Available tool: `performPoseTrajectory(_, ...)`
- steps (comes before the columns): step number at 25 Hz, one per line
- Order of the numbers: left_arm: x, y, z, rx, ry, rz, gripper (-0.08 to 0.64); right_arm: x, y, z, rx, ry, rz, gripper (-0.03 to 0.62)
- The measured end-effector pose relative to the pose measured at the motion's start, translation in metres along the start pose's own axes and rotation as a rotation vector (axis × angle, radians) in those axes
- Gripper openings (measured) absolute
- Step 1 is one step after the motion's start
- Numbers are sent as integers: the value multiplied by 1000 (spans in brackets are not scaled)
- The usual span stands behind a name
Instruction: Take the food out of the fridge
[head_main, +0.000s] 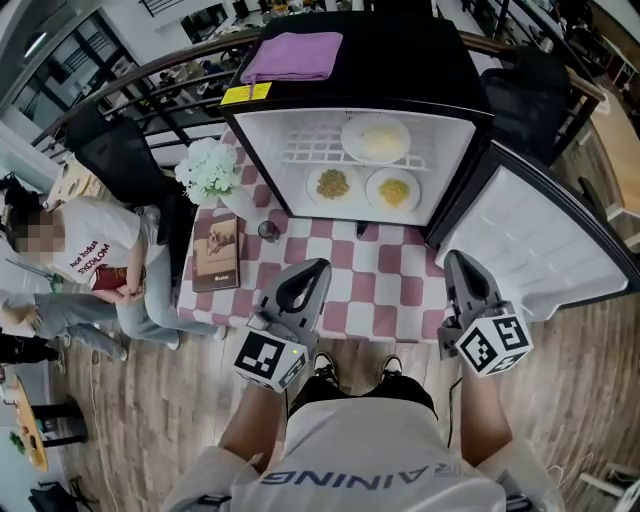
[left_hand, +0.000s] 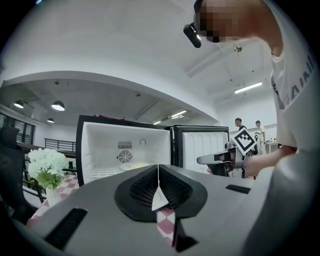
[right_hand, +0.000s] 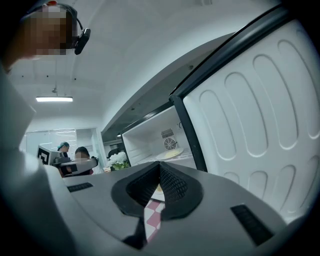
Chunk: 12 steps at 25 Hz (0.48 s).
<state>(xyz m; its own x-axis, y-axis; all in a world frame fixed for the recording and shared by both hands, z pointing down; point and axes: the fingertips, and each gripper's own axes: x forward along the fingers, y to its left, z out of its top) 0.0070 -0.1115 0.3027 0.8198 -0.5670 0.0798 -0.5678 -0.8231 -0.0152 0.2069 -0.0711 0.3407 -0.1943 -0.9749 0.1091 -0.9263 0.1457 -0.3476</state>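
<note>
While both forearms reach forward from the person's waist, the left gripper (head_main: 303, 280) and the right gripper (head_main: 465, 272) are held about level. They sit side by side and apart, pointing at the open fridge (head_main: 262, 150) and touching nothing. Each gripper's own view shows its fingers (left_hand: 142, 187) pressed together with nothing between them, so both are closed and empty. Their tips hang over the near part of the checked worktop (head_main: 390, 290), short of the fridge mouth. The door (head_main: 540, 235) stands swung out beside the right gripper.

Further in, two small plates sit side by side on the fridge floor. The left plate (head_main: 333, 184) carries a greenish-brown heap and the right plate (head_main: 393, 188) a yellow one. Above and behind them, a larger plate (head_main: 376, 138) of pale food rests on the wire shelf (head_main: 310, 150).

These look like stiff, smooth dishes, light enough for one gripper. They are probably slick and breakable, and the loose food would slide off if a plate tipped. As I judge it, the fingers must open first. A gripper would then roll so that one finger goes over a plate's near rim and one under it, pinch there, and draw the plate out flat. The two floor plates are nearest and unobstructed, so they seem the easier start. The shelf plate sits deeper and would need care clearing the shelf's front edge.
</note>
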Motion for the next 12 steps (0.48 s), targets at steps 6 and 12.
performPoseTrajectory(6, -4, 25, 1, 10, -7, -61, 14, 16, 20, -4, 82, -13, -72, 20)
performPoseTrajectory(12, -3, 27, -8, -13, -2, -45, 14, 40, 17, -39, 289, 30, -113, 20)
